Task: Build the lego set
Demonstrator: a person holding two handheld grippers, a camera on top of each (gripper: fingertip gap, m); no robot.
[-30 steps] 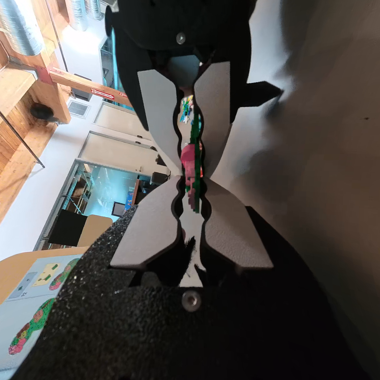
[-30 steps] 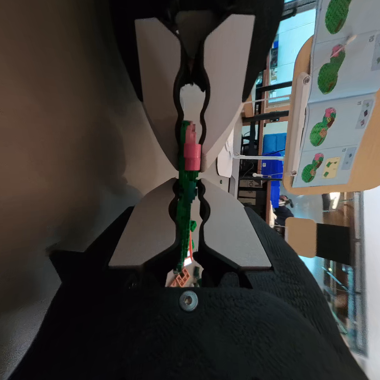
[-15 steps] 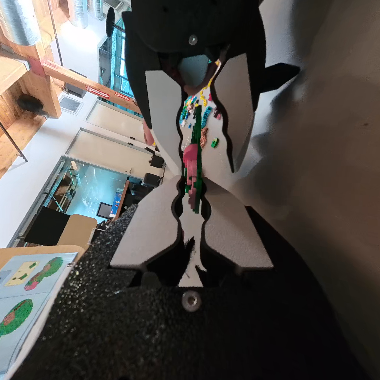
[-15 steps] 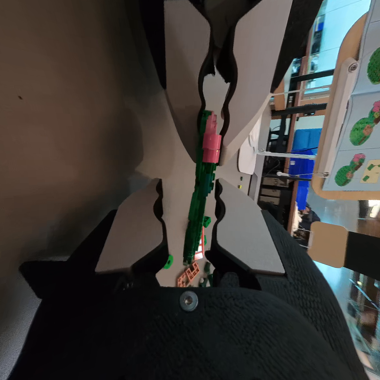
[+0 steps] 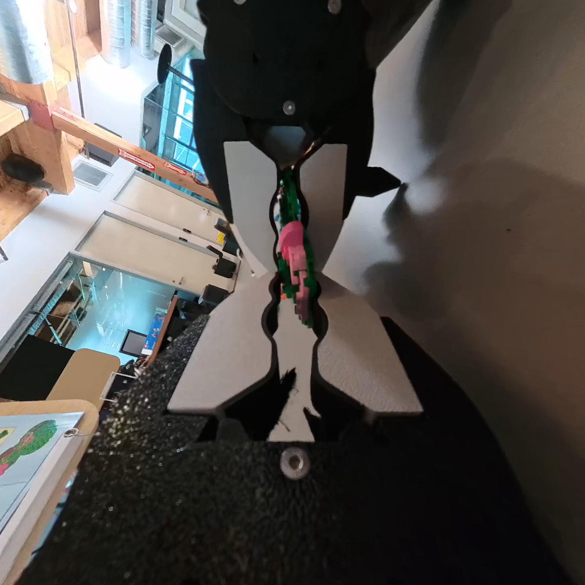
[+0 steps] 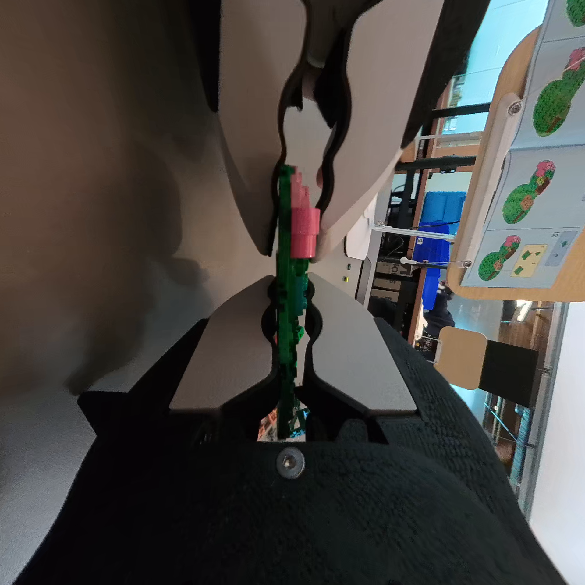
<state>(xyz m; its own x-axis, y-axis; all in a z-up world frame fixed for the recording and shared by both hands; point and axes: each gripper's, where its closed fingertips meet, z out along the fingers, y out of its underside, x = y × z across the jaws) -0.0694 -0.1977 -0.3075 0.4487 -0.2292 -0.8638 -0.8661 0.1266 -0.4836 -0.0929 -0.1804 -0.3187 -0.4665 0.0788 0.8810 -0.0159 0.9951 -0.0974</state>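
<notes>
Two claws hold one flat lego build edge-on above the pale bench.

The left claw (image 5: 296, 285) and right claw (image 6: 289, 278) both pinch the green plate (image 6: 286, 316), narrow around it. Pink bricks (image 6: 303, 232) already sit on one end. Judging by the instruction booklet (image 6: 519, 253), many steps seem left.

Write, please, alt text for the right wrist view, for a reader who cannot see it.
Two tools, tip to tip, both grip a flat green lego build seen edge-on, with pink bricks on one side. The right tool fills the foreground; an open instruction booklet stands at right.
</notes>
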